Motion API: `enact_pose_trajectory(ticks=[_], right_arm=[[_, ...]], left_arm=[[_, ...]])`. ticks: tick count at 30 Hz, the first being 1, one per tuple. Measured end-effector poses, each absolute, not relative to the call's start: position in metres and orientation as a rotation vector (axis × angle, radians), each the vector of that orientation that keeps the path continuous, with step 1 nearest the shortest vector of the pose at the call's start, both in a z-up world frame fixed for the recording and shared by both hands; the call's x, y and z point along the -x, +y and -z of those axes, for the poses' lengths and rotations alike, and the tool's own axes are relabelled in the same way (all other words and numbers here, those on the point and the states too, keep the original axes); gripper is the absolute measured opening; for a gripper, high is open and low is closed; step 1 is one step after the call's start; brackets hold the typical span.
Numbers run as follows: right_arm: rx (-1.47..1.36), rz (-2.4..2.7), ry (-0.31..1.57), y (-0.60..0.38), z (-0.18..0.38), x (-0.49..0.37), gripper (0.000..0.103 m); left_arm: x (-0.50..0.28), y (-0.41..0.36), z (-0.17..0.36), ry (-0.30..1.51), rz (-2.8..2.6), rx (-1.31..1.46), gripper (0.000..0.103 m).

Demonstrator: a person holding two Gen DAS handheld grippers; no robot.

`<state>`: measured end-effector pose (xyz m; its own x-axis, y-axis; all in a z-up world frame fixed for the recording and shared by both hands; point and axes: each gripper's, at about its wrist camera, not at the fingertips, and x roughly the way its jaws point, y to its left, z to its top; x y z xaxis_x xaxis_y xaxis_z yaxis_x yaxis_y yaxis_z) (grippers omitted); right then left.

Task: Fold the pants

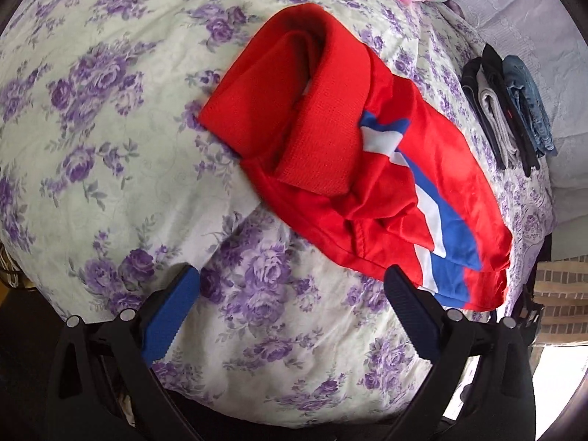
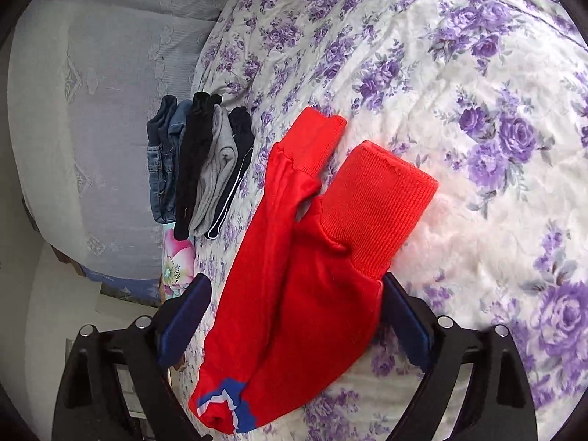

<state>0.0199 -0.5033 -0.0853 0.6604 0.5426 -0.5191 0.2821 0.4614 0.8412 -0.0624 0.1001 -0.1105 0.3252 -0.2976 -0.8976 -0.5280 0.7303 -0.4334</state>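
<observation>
- Now the red knit pants with blue-and-white stripes are lying crumpled on the purple-flowered bedspread.
- Right gripper is straddling them, jaws apart, gripping nothing.
- Left gripper is hovering released, pants just beyond its right finger.

Both wrist cameras look steeply down, close over the bed, sharing the red pants, which lie toward 1 o'clock in the left view and centre in the right, and the folded stack at the edge.

Bright daylight, soft shadows, fisheye-bent edges, slight blur
</observation>
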Motion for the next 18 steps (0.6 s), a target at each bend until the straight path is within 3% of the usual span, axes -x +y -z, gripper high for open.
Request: enact_pose_trajectory(ticks=[1, 2, 4, 5, 14, 16, 17, 18], right_arm=[[-1.123, -0.186, 0.889, -0.504, 0.089, -0.019, 0.065], [-1.147, -0.166, 0.91, -0.507, 0.097, -0.017, 0.054], [-1.254, -0.121, 0.922, -0.517, 0.116, -0.007, 0.016], [-1.304, -0.116, 0.922, -0.521, 0.125, -0.003, 0.009], [-1.272, -0.11, 0.93, -0.519, 0.123, -0.006, 0.006], [-1.258, -0.104, 0.933, -0.517, 0.118, -0.006, 0.007], [-1.257, -0.105, 0.931, -0.517, 0.115, -0.002, 0.007], [-1.262, -0.114, 0.925, -0.516, 0.112, -0.002, 0.007]], left_arm=[[0.064, 0.103, 0.111, 1.25, -0.169, 0.815, 0.098], [0.065, 0.107, 0.111, 1.231, -0.163, 0.846, 0.098], [0.067, 0.115, 0.113, 1.194, -0.155, 0.91, 0.098], [0.068, 0.12, 0.114, 1.177, -0.155, 0.94, 0.098], [0.047, 0.137, 0.127, 1.067, -0.132, 1.059, 0.097], [0.04, 0.136, 0.121, 1.027, -0.103, 1.05, 0.089], [0.036, 0.137, 0.116, 1.019, -0.091, 1.054, 0.074], [0.033, 0.138, 0.111, 1.006, -0.07, 1.063, 0.074]])
